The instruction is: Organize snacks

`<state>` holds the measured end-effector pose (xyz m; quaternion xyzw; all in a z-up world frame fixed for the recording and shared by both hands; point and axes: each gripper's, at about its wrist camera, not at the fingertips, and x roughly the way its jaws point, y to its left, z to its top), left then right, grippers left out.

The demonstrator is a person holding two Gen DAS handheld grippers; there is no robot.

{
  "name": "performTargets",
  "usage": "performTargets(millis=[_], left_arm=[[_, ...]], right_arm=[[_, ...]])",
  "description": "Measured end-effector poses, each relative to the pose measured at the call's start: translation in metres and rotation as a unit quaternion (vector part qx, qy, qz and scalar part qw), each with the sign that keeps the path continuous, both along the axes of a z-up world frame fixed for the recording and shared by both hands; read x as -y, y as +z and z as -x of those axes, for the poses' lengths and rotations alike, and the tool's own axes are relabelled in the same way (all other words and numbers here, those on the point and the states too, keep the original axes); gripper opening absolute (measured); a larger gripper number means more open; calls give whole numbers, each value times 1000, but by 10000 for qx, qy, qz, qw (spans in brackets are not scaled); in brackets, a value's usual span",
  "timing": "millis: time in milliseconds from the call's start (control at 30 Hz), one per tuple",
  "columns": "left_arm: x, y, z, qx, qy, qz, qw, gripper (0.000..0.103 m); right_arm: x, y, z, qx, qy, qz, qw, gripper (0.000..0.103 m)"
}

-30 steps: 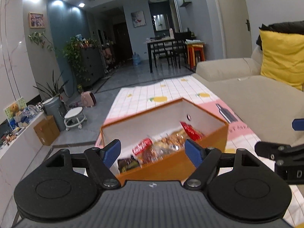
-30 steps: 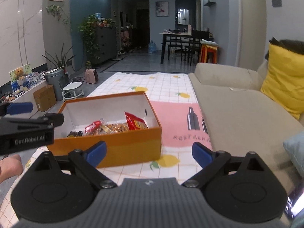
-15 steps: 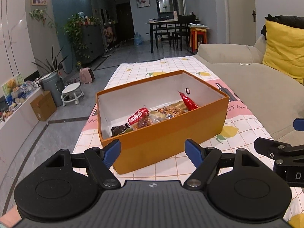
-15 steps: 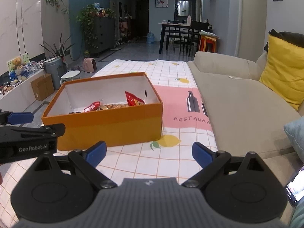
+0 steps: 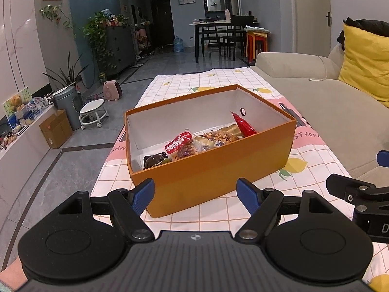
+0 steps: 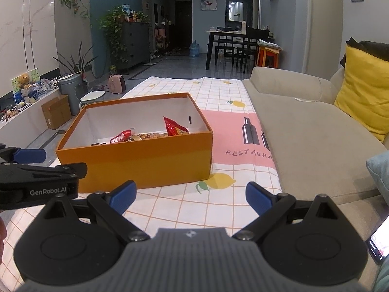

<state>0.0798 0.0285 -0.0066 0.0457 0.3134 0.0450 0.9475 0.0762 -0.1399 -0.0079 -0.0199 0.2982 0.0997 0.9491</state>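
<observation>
White lettering reading "GenRobot.AI" runs along the side of the left gripper (image 6: pixel 43 168), seen from the right wrist camera. On the checked tablecloth (image 6: pixel 218 209), a pink panel carries hand-drawn capitals, "RESTAURA", cut off by the sofa (image 6: pixel 316 141) edge.

Matt orange cardboard box (image 5: pixel 218 168) holds glossy foil snack packets (image 5: pixel 178 143) on a printed cloth cover (image 6: pixel 218 209); gripper (image 5: pixel 195 192) bodies matt black plastic.
</observation>
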Motion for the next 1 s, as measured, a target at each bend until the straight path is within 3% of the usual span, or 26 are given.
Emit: performTargets(millis=[1000], left_arm=[[0, 6, 1, 9, 15, -25, 10000, 90]], right_arm=[[-5, 4, 1, 20, 34, -73, 10000, 94]])
